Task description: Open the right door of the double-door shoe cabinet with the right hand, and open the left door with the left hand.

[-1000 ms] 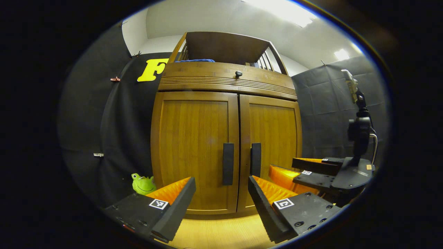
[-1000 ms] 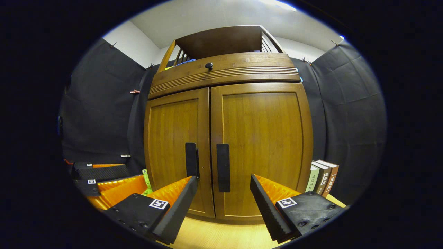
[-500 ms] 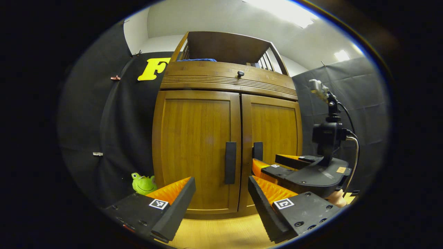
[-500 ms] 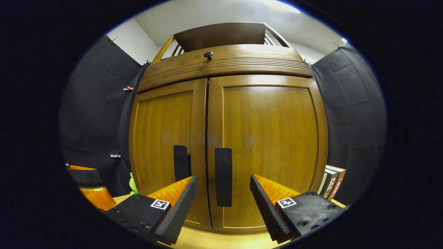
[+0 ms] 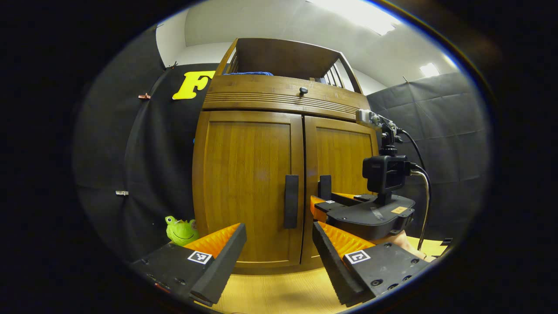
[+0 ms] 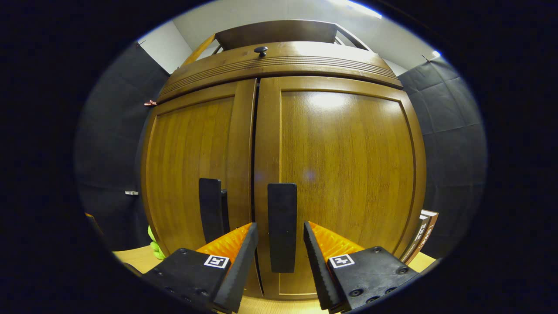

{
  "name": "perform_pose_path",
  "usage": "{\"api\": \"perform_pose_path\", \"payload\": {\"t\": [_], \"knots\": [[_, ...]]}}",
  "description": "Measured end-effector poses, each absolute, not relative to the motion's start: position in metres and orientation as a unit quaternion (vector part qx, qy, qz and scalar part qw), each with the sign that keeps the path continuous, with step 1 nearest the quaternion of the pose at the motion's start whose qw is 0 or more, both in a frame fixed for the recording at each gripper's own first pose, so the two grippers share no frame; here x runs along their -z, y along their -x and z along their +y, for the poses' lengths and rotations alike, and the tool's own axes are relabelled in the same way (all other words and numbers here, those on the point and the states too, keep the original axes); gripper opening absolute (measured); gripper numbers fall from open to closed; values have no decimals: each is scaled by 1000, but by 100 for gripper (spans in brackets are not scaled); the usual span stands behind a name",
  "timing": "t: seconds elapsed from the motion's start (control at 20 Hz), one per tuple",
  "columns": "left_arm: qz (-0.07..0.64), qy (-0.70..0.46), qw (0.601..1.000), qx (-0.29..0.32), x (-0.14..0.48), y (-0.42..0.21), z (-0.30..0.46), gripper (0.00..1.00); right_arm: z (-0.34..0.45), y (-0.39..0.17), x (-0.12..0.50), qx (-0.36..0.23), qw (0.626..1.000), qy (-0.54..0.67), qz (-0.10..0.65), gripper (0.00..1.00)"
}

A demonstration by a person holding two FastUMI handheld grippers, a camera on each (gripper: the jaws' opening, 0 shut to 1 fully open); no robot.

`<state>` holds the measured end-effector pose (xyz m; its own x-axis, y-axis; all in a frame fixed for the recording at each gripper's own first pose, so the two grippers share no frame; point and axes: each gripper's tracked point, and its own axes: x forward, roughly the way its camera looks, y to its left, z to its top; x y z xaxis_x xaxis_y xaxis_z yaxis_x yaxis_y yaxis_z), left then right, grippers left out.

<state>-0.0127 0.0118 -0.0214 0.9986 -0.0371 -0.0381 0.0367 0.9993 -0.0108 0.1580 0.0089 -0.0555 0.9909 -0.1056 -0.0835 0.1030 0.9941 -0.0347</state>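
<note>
The wooden shoe cabinet (image 5: pixel 248 174) stands close ahead with both doors shut. In the right gripper view, the right door (image 6: pixel 348 174) has its dark vertical handle (image 6: pixel 282 218) between the fingers of my right gripper (image 6: pixel 280 229). A thin gap shows on each side of the handle, so this gripper is open. The left gripper view shows the right gripper (image 5: pixel 326 201) at the right door's handle (image 5: pixel 324 186), a camera mounted on its back. My left gripper (image 5: pixel 279 244) is wide open, some way short of the left door's handle (image 5: pixel 291 201).
A green frog toy (image 5: pixel 180 231) sits left of the cabinet on the pale wooden surface (image 5: pixel 279 288). Books (image 6: pixel 420 233) stand at the cabinet's right side. Above the doors is a drawer with a small knob (image 5: pixel 303 91), and a blue cloth (image 5: pixel 248 73) lies on top.
My right gripper moved forward until the right door's handle came between its fingers, and the fingers narrowed. My left gripper barely moved.
</note>
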Motion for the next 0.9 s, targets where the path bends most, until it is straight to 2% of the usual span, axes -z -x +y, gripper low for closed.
{"api": "perform_pose_path", "payload": {"t": [0.15,0.25,0.3,0.4,0.5,0.55,0.65,0.7,0.75,0.9], "knots": [[21,4,1000,17,24,13,14,95,7,-164,62,57,997,17,49,67],[24,5,1000,17,25,14,14,95,8,-165,60,63,997,25,44,34],[25,6,999,18,26,15,14,95,10,-164,60,62,997,28,43,37],[27,7,999,18,28,16,16,95,9,-165,61,61,997,27,47,27],[30,9,999,18,30,19,17,95,11,-159,63,56,997,28,53,27],[32,10,999,18,31,19,17,95,10,-158,62,53,997,32,55,31],[39,10,999,22,32,21,15,95,11,-148,59,46,997,32,55,31],[38,11,999,26,31,21,13,95,12,-141,58,42,997,32,57,27],[38,12,999,29,30,23,11,94,11,-134,57,36,997,31,60,31],[36,15,999,35,29,23,3,94,10,-109,52,16,998,21,59,27]]}}
